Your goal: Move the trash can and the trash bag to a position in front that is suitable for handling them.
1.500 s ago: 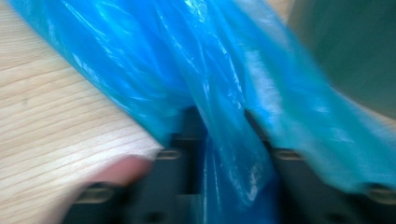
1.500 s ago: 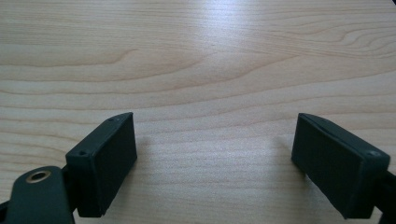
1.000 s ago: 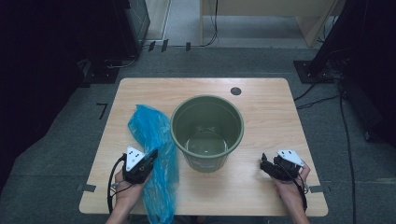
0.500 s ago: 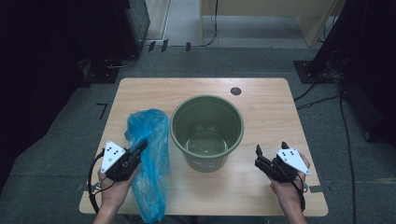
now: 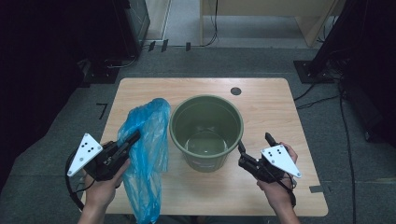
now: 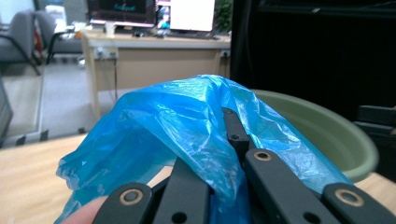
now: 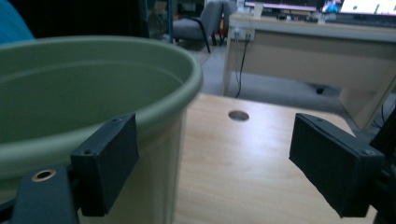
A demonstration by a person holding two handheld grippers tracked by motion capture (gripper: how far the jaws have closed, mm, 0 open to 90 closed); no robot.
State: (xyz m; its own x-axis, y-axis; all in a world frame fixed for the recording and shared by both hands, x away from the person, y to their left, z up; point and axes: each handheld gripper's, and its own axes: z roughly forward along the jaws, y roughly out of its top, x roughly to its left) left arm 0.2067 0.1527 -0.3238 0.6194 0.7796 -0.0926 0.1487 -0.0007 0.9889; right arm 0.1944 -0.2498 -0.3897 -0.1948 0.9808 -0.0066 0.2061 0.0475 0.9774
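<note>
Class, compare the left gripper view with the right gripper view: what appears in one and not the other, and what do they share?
Left gripper view: the left hand-held gripper, shut on a crumpled blue plastic bag, and a fingertip at the bottom edge.
Right gripper view: the right hand-held gripper, open and holding nothing, and the round hole in the tabletop.
Both: the green bucket, the wooden table and a desk behind.

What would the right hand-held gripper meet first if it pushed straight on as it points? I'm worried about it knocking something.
Probably the green bucket. The right hand-held gripper is open, its left pad already level with the bucket's wall; its right pad faces bare table. Depth is unclear.
</note>
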